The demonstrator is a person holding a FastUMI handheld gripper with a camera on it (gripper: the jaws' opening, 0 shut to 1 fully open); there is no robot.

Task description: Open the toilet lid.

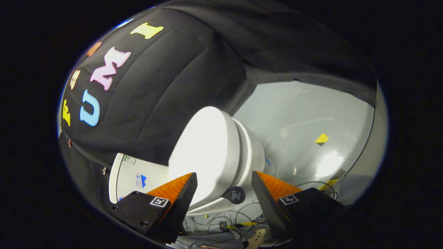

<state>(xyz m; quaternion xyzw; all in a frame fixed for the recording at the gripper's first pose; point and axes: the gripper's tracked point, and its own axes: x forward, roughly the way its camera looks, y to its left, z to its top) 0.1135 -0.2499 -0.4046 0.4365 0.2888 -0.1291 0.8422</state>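
Note:
The view is rolled sideways, with the floor to the right. A white toilet stands just ahead of my fingers. Its lid (202,148) lies down flat on the seat and bowl (251,155). The tank (126,174) rises behind the lid, beside one finger. My gripper (224,174) is open, and its fingertips straddle the edge of the lid and seat. One finger (180,193) lies over the lid's top face, the other (273,190) beside the bowl. I see neither pad pressing on the toilet.
Glossy grey floor (304,114) stretches beyond the bowl, with yellow tape marks (322,138) on it. Loose cables (225,221) lie at the toilet's foot. A round dark sticker (233,194) sits on the bowl. Black cloth wall (166,86) stands behind the tank.

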